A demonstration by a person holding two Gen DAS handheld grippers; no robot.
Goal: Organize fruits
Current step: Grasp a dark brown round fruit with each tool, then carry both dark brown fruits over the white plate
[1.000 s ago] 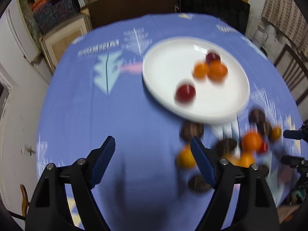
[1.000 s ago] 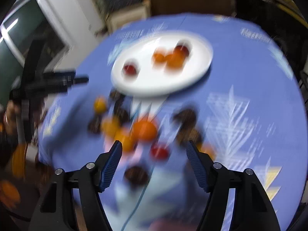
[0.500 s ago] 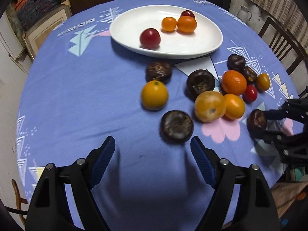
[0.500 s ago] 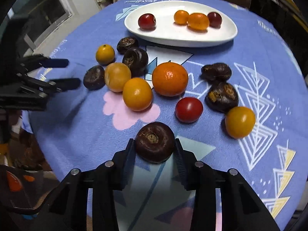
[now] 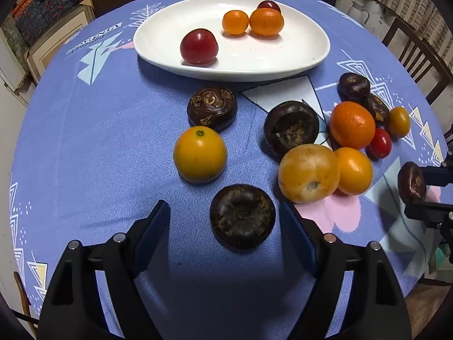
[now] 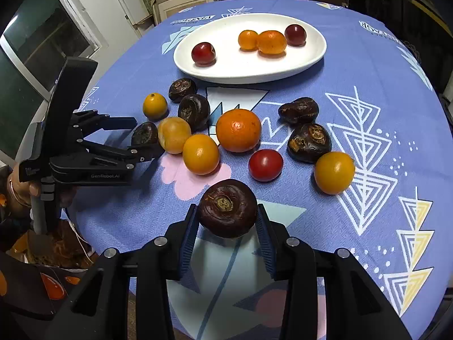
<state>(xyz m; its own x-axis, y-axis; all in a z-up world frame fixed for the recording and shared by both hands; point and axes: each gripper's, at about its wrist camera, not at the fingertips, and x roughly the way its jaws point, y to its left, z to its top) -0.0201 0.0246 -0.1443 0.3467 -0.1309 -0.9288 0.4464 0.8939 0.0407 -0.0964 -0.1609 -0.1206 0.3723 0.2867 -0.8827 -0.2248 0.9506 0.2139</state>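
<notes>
Gripping a dark brown fruit (image 6: 227,208) between both pads, the right tool (image 6: 226,228) holds it just above the blue table (image 6: 354,65) — clenched tight. The left tool (image 5: 225,226) has its jaws closing around another dark fruit (image 5: 242,216) resting on the cloth, pads not yet touching. Beyond, loose oranges and tomatoes cluster near the white plate (image 5: 297,56), which carries four fruits.

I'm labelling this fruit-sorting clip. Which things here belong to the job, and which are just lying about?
Job:
- white plate
- loose fruits on the cloth, such as the big orange
- dark fruit in the right gripper
- dark fruit between the closing left gripper

Lying about:
- chair
- jug
</notes>
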